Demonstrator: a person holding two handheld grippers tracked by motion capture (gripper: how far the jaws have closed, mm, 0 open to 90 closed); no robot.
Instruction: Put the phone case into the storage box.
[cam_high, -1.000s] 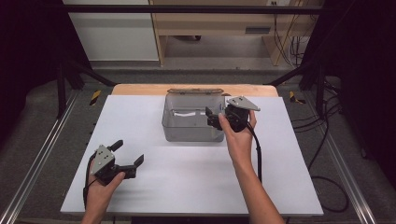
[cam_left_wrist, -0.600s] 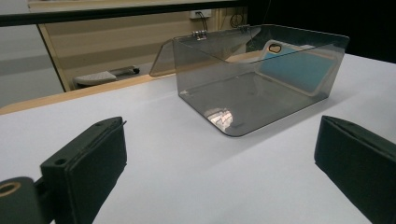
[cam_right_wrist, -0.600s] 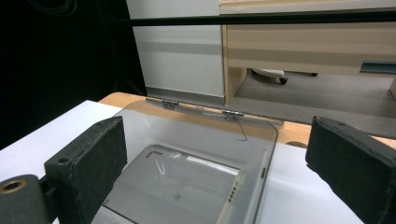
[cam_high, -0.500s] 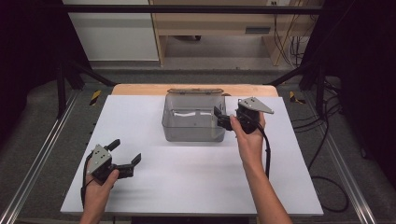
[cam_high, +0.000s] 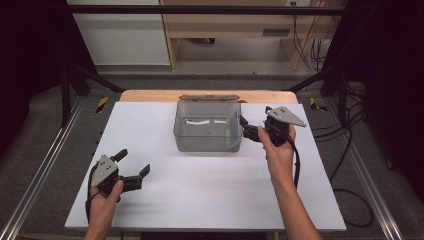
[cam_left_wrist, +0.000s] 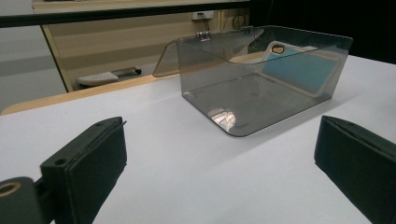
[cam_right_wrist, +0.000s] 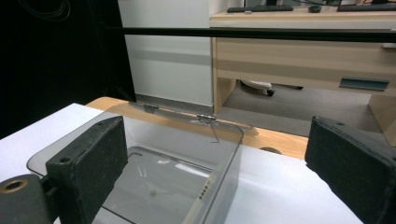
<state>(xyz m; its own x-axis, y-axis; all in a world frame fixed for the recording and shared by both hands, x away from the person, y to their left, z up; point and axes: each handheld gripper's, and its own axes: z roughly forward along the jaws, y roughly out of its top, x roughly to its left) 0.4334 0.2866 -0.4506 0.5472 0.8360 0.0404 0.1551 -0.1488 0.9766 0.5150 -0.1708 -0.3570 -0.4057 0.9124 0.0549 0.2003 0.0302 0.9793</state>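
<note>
Right tongs (cam_high: 248, 129): jaws spread wide, holding nothing, at the right wall of the clear smoky-grey plastic box with hinged lid (cam_high: 207, 127). Against the picture of a second ago, we see these tongs drawn back rightward from over the box to just outside its right wall; in the right gripper view the wall's rim (cam_right_wrist: 224, 172) stands between the two black pads.

Left tongs (cam_high: 131, 169): jaws likewise wide apart, empty, low over the near-left part of the white table (cam_high: 210, 190), well apart from the box. We note them shifted a little further left and nearer the person than before.

Box: upright at the middle of the far half of the table, lid swung open to the rear. A flat blue phone-like slab (cam_left_wrist: 299, 67) leans inside against one wall.

Reading: we judge that the placing into the box is done and the right hand is withdrawing, or lining up on the wall.

Surroundings: pale wooden board (cam_high: 150, 96) under the table's far edge; wooden desk (cam_right_wrist: 299, 51) beyond; black cables (cam_high: 350, 165) on the floor at right. Nothing lies between either tongs and the box.
</note>
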